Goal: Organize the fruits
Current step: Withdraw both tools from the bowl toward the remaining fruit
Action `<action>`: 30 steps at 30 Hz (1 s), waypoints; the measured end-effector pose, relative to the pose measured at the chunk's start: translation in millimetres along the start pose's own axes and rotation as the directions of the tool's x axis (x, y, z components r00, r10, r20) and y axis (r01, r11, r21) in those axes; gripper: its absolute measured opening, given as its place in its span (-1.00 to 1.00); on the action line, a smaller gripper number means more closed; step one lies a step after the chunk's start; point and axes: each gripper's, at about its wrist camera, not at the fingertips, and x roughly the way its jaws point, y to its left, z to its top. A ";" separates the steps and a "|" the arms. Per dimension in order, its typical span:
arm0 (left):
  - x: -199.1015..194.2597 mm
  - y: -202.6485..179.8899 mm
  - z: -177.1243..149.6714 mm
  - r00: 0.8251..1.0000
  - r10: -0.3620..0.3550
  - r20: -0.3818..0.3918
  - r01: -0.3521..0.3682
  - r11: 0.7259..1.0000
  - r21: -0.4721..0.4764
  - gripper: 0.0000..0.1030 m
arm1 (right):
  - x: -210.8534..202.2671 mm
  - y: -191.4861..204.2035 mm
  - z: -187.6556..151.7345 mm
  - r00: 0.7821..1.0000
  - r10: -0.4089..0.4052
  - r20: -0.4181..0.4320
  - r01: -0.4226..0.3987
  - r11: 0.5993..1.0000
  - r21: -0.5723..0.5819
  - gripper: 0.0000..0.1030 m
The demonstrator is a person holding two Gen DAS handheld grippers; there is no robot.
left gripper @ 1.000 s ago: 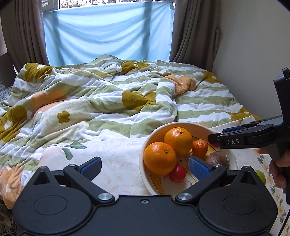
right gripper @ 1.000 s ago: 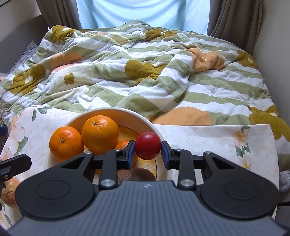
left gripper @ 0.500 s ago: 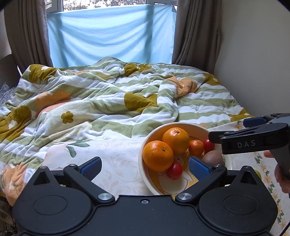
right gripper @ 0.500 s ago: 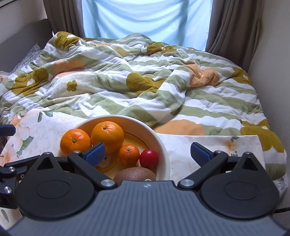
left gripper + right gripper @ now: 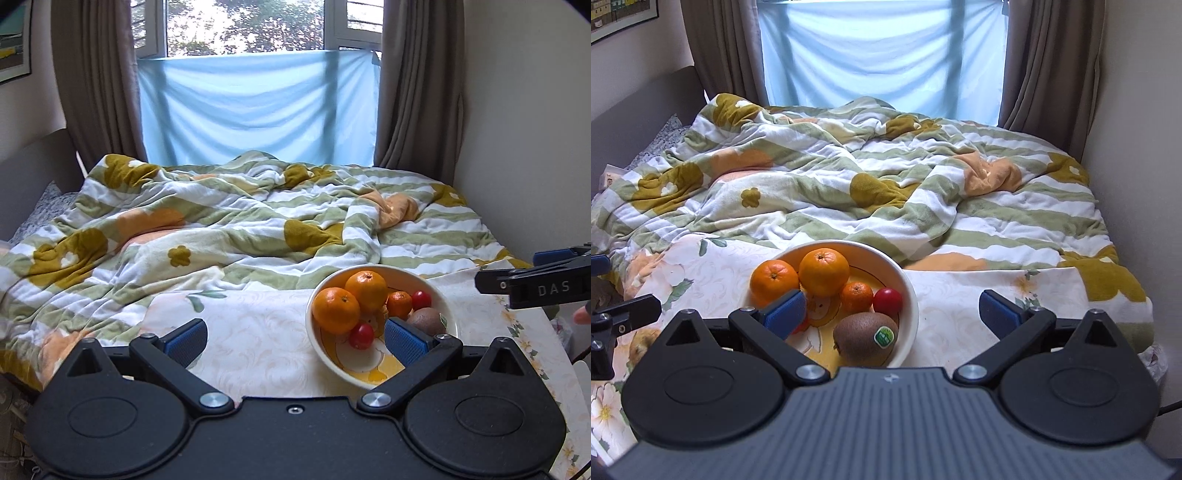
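Note:
A white bowl [image 5: 452, 314] [image 5: 912, 295] stands on a floral tablecloth. It holds two big oranges [image 5: 335, 310] [image 5: 823, 272], a small mandarin [image 5: 399, 304] [image 5: 857, 297], two red tomatoes [image 5: 361, 336] [image 5: 887, 301] and a kiwi [image 5: 427, 321] [image 5: 866, 338] with a green sticker. My left gripper [image 5: 295, 339] is open and empty, near the bowl's left side. My right gripper [image 5: 892, 314] is open and empty, pulled back above the bowl's near edge; it shows at the right of the left wrist view [image 5: 532, 288].
The floral tablecloth [image 5: 251, 332] [image 5: 960, 295] covers a table set against a bed with a rumpled striped flower blanket [image 5: 221, 229] [image 5: 849, 184]. A wall [image 5: 535, 147] stands on the right. Curtains and a window lie behind the bed.
My right gripper opened and let the red tomato drop into the bowl. Both grippers then drew back and up from the bowl.

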 end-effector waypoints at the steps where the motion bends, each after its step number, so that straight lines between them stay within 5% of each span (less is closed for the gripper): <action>1: -6.6 0.1 -3.3 1.000 0.007 0.003 -0.007 1.000 -0.007 1.00 | -6.9 0.6 -2.5 1.000 0.000 0.007 0.000 1.000 -0.004 1.00; 15: -82.3 0.6 -43.6 0.995 0.075 0.068 -0.070 0.995 -0.072 1.00 | -95.4 11.4 -42.0 0.997 0.024 0.071 -0.024 1.000 -0.002 1.00; 30: -39.6 33.7 -81.3 0.998 0.037 -0.044 -0.039 0.998 -0.040 1.00 | -105.3 13.1 -91.3 0.999 -0.042 0.019 0.038 0.986 0.159 1.00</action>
